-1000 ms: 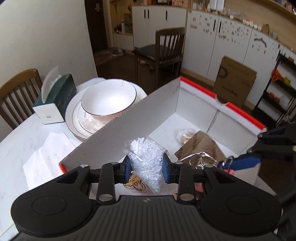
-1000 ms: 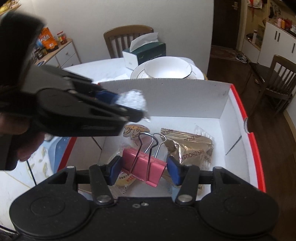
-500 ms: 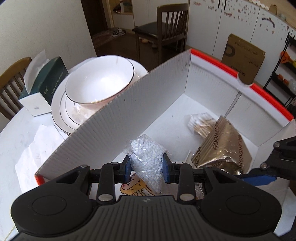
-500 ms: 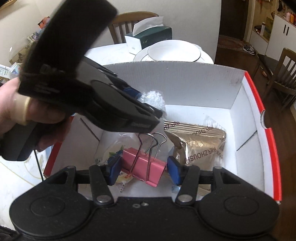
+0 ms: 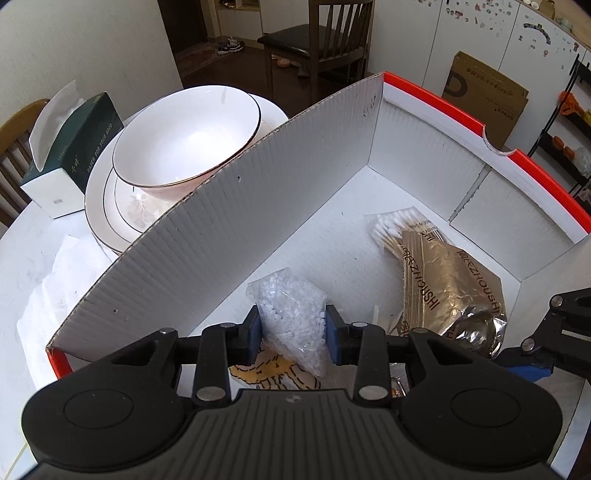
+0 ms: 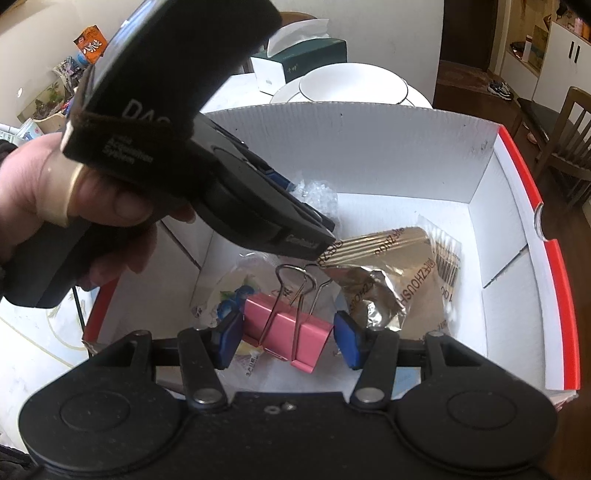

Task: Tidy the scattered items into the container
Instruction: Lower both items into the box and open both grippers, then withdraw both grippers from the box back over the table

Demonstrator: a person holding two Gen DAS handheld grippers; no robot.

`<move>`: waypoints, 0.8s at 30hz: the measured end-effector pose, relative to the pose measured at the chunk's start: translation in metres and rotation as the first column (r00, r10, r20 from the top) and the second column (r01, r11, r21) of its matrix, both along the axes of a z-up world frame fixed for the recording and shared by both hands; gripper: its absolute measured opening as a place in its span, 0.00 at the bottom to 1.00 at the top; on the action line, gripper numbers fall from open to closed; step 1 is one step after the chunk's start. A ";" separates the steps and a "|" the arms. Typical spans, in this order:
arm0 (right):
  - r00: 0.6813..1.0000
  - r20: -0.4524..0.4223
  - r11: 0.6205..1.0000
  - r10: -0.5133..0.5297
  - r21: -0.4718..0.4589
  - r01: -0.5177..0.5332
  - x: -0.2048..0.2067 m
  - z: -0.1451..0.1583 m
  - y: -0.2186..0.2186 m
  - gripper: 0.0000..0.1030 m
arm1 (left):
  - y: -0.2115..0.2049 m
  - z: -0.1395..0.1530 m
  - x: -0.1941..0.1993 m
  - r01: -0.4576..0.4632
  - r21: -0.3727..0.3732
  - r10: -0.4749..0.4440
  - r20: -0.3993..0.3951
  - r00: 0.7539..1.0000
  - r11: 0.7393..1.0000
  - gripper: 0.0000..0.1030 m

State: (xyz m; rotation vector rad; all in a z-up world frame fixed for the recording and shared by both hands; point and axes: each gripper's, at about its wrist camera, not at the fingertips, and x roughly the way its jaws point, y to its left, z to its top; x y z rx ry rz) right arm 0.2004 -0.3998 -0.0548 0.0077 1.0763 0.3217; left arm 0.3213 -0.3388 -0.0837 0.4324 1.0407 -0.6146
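While both loads hang low inside the box (image 5: 280,206):
Left gripper (image 5: 292,326): I see jaws starting to part around bead bag (image 5: 291,314).
Right gripper (image 6: 288,334): clamps pink binder clip (image 6: 286,330).
Already in: gold pouch (image 5: 447,291), cotton swabs (image 5: 395,225).
Left to do: I judge both releases.

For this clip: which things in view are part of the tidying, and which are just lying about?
Job:
box
bead bag, in left tongs
pink clip, in right tongs
gold pouch and cotton swabs, already in box

Lying about:
bowl
plates
tissue box
chair
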 end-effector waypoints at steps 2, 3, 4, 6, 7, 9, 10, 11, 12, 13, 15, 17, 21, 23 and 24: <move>1.000 -0.002 1.000 -0.006 -0.001 0.006 0.000 -0.001 -0.001 0.51 | 0.002 0.001 -0.001 -0.003 -0.009 0.003 -0.001 1.000 1.000 0.36; 1.000 -0.002 1.000 -0.008 -0.003 0.008 0.000 -0.001 -0.002 0.51 | 0.003 0.001 -0.001 -0.005 -0.015 0.005 0.001 1.000 1.000 0.38; 1.000 -0.003 1.000 -0.010 -0.004 0.010 0.000 -0.001 -0.002 0.51 | 0.004 0.002 -0.002 -0.007 -0.020 0.007 0.004 1.000 1.000 0.41; 1.000 -0.003 1.000 -0.012 -0.006 0.012 0.003 -0.003 -0.005 0.52 | 0.005 0.005 -0.005 -0.004 -0.029 0.004 0.017 1.000 1.000 0.53; 1.000 -0.003 1.000 -0.013 -0.007 0.013 0.003 -0.003 -0.005 0.52 | 0.006 0.007 -0.007 -0.003 -0.036 0.004 0.025 1.000 0.999 0.55; 1.000 -0.003 1.000 -0.015 -0.008 0.015 0.004 -0.003 -0.006 0.52 | 0.009 0.010 -0.008 -0.003 -0.057 0.004 0.027 1.000 0.998 0.55; 1.000 -0.004 1.000 -0.016 -0.008 0.016 0.004 -0.003 -0.006 0.52 | 0.010 0.012 -0.009 -0.005 -0.066 0.007 0.027 1.000 0.998 0.55; 1.000 -0.003 1.000 -0.016 -0.008 0.016 0.003 -0.003 -0.006 0.52 | 0.012 0.013 -0.011 -0.007 -0.073 0.009 0.030 0.999 0.997 0.55; 1.000 -0.001 1.000 -0.016 -0.007 0.016 0.003 -0.002 -0.006 0.52 | 0.013 0.015 -0.012 -0.008 -0.079 0.010 0.034 0.999 0.997 0.56; 1.000 0.003 1.000 -0.017 -0.004 0.017 0.002 -0.001 -0.007 0.52 | 0.015 0.016 -0.014 -0.009 -0.085 0.012 0.035 0.999 0.996 0.57; 1.000 0.014 1.000 -0.022 -0.002 0.022 0.000 0.004 -0.008 0.60 | 0.020 0.019 -0.018 -0.011 -0.094 0.014 0.038 0.999 0.995 0.61; 0.999 0.029 1.000 -0.025 0.003 0.025 -0.001 0.008 -0.010 0.61 | 0.024 0.021 -0.023 -0.016 -0.099 0.020 0.040 0.999 0.995 0.61; 0.998 0.052 1.000 -0.020 0.002 0.020 -0.006 0.017 -0.013 0.62 | 0.034 0.026 -0.031 -0.030 -0.119 0.036 0.047 0.998 0.992 0.61; 0.998 0.064 1.000 -0.020 0.007 0.019 -0.007 0.022 -0.016 0.63 | 0.039 0.032 -0.036 -0.034 -0.141 0.042 0.054 0.998 0.989 0.61; 0.997 0.071 1.000 -0.020 0.008 0.020 -0.009 0.024 -0.017 0.64 | 0.042 0.035 -0.039 -0.036 -0.153 0.045 0.057 0.997 0.988 0.61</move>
